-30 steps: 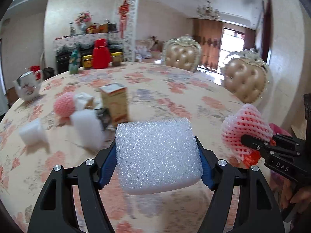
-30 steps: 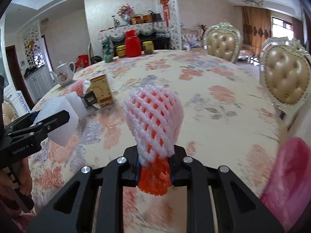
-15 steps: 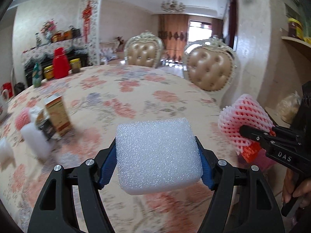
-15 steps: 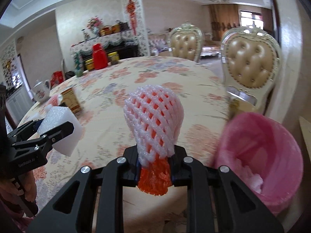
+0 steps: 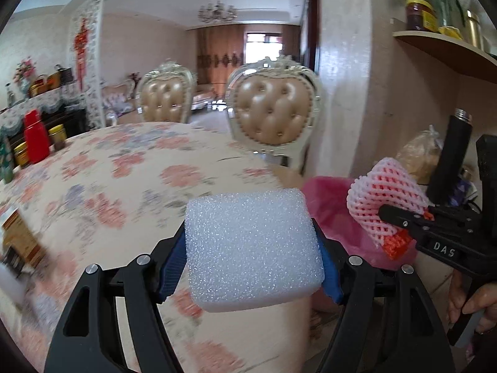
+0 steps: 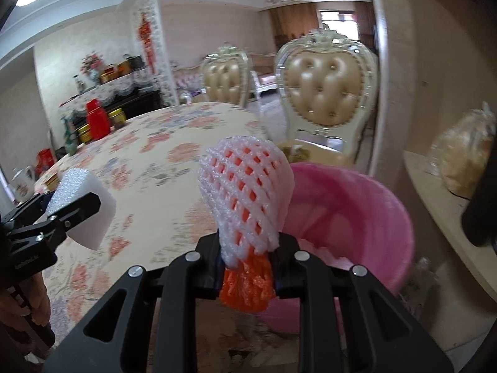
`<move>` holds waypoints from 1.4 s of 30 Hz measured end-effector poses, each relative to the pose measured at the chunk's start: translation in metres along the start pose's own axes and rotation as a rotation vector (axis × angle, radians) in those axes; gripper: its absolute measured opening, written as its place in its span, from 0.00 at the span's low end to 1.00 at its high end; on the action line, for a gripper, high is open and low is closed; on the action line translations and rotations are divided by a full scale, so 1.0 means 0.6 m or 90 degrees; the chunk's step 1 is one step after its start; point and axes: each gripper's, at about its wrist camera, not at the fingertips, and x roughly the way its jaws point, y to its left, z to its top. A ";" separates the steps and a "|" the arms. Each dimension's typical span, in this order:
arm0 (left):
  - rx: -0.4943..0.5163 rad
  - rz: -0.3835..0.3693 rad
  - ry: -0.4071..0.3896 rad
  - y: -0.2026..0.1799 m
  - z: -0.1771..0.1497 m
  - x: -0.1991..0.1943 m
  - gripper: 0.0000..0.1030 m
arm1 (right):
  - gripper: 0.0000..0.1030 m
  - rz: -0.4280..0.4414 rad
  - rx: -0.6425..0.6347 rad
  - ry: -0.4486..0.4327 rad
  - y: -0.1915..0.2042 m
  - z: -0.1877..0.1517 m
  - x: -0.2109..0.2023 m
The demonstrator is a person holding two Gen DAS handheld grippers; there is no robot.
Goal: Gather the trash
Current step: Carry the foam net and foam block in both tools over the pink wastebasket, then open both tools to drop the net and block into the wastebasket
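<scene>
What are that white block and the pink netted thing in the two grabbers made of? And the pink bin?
White block: looks like soft packing foam, with a matte, grainy surface of tiny sparkling cells.
Pink netted sleeve: seems to be foam fruit netting, an open diamond mesh of puffy strands over an orange inner net.
Pink bin: probably a bucket lined with a thin plastic bag, slightly translucent; the bucket's own material cannot be told.

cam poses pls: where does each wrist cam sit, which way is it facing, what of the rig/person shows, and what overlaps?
Left wrist: on the left gripper, looking along its fingers over the white foam block toward the table edge and chairs; right gripper and a hand show at right.
Right wrist: on the right gripper, looking over the foam fruit net toward the pink bin; left gripper shows at left.
Shared: floral table, pink bin, both chairs, both held items.
</scene>
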 end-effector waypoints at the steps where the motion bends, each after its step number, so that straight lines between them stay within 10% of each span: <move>1: 0.004 -0.011 -0.001 -0.007 0.005 0.007 0.66 | 0.22 -0.016 0.007 -0.001 -0.015 -0.001 0.000; 24: 0.065 -0.185 0.031 -0.176 0.073 0.192 0.68 | 0.29 -0.138 0.119 -0.005 -0.178 -0.003 0.011; 26: 0.071 -0.187 0.033 -0.181 0.075 0.202 0.85 | 0.32 -0.139 0.122 -0.004 -0.179 -0.002 0.016; 37: 0.015 -0.031 -0.015 -0.029 0.085 0.135 0.90 | 0.73 -0.117 0.112 -0.021 -0.152 0.025 0.045; 42: -0.008 0.071 0.000 0.066 0.049 0.054 0.91 | 0.74 -0.051 0.098 -0.024 -0.096 0.051 0.071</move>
